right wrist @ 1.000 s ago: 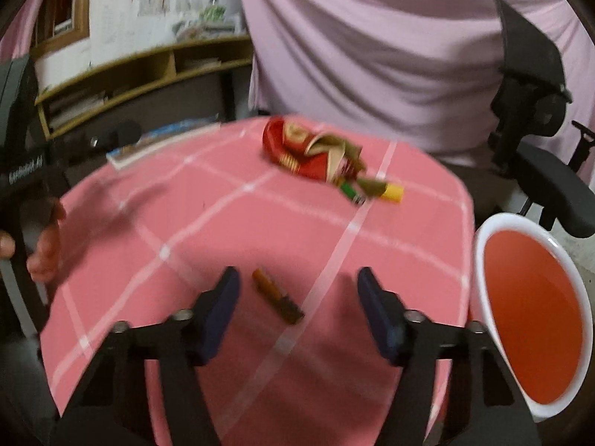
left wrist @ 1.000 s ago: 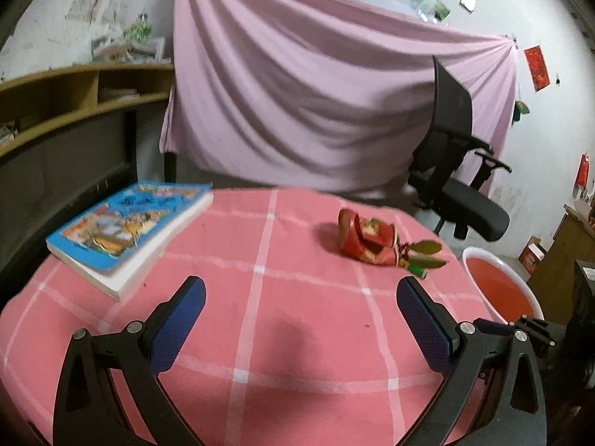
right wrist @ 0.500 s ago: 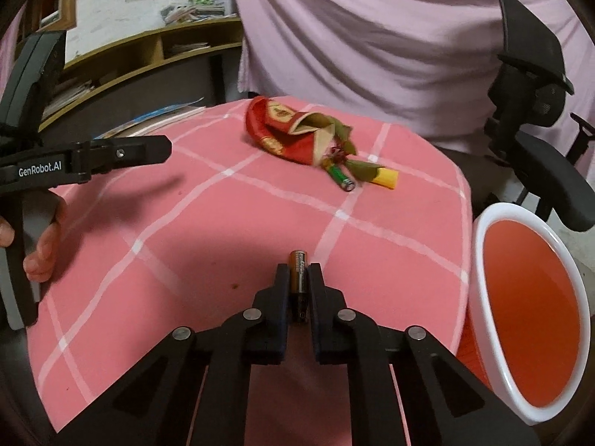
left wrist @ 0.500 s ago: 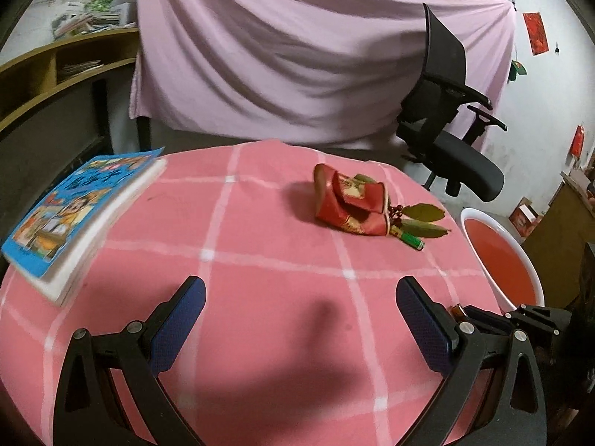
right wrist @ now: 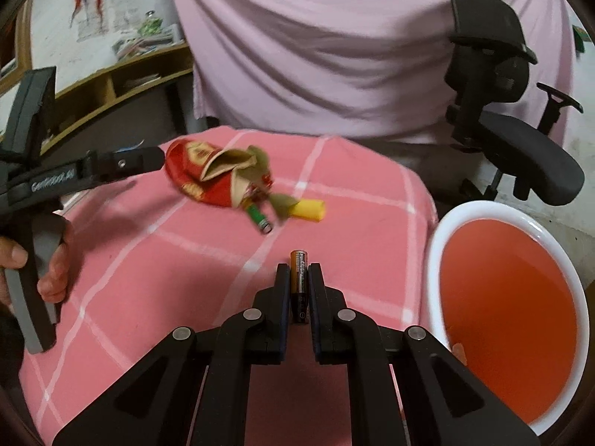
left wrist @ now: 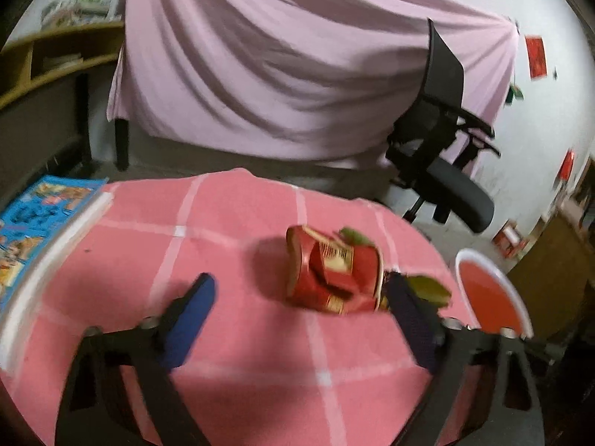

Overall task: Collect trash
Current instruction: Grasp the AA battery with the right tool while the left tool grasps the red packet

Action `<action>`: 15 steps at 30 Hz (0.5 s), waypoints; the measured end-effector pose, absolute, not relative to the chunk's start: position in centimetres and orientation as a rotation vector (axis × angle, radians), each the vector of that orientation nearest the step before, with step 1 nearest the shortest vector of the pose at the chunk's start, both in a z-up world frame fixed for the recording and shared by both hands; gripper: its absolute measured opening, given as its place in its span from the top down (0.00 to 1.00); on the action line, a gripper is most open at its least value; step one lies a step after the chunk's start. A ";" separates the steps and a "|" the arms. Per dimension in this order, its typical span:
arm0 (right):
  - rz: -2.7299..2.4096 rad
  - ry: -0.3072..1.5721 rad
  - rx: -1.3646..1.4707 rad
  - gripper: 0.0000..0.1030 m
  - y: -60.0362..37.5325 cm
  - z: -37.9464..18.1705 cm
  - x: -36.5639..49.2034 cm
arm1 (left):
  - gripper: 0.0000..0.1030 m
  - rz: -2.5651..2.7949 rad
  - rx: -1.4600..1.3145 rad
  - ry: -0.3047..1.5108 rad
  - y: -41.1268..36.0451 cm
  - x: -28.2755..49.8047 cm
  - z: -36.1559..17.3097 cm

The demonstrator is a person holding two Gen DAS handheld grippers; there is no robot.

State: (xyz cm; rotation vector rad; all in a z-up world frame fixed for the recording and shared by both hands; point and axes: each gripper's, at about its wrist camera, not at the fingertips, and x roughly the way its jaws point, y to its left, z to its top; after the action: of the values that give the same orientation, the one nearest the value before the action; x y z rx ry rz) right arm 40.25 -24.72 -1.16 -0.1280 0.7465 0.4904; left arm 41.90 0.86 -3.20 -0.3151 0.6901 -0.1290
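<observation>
Behind crumpled red packet [left wrist: 334,275], blurred leaves [left wrist: 427,288], green battery hidden.

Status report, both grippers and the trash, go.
Right gripper shut on battery, beside the bin. Left gripper closing around the red wrapper, pads not yet on it. Green battery and leaves still on table. Nothing blocking.

Room: pink drape [left wrist: 297,74] hung across the back, black office chair [left wrist: 446,171] to its right, wooden shelf [left wrist: 48,59] at left with clutter on top, white wall [left wrist: 550,119] bearing red paper decorations [left wrist: 536,56], dim indoor light.
</observation>
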 end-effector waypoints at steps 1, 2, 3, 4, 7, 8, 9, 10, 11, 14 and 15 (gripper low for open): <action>0.488 0.740 -0.120 0.93 -24.8 -1.0 40.4 | 0.35 -0.131 -0.333 0.702 1.1 42.3 -3.4; 0.486 0.732 -0.106 0.93 -25.0 -0.9 40.6 | 0.42 -0.133 -0.345 0.716 1.3 42.7 -3.7; 0.488 0.723 -0.083 0.93 -25.2 -0.7 40.8 | 0.44 -0.136 -0.350 0.724 1.2 42.9 -3.6; 0.490 0.722 -0.071 0.93 -25.2 -0.7 41.1 | 0.50 -0.140 -0.354 0.733 1.3 43.0 -3.7; 0.484 0.713 -0.075 0.93 -24.9 -0.5 41.1 | 0.66 -0.151 -0.354 0.732 1.4 43.3 -3.4; 0.483 0.707 -0.079 0.93 -24.8 -0.4 41.0 | 0.70 -0.155 -0.351 0.734 1.2 43.4 -3.4; 0.482 0.702 -0.081 0.93 -24.8 -0.4 40.9 | 0.72 -0.158 -0.346 0.738 1.1 43.5 -3.3; 0.480 0.699 -0.083 0.93 -24.7 -0.3 40.9 | 0.77 -0.164 -0.339 0.741 1.0 43.6 -3.3; 0.478 0.696 -0.083 0.93 -24.8 -0.3 40.8 | 0.82 -0.165 -0.332 0.743 0.8 43.5 -3.2; 0.472 0.691 -0.069 0.93 -25.1 -0.3 40.7 | 0.90 -0.162 -0.306 0.739 0.2 43.4 -3.0; 0.470 0.690 -0.066 0.93 -25.2 -0.3 40.8 | 0.90 -0.160 -0.300 0.736 -0.1 43.4 -3.1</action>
State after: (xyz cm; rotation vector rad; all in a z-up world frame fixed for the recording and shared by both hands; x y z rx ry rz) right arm 40.76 -25.22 -0.28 -0.0661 0.6896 0.4696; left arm 43.36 -0.12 -3.05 -0.3005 0.7361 -0.1603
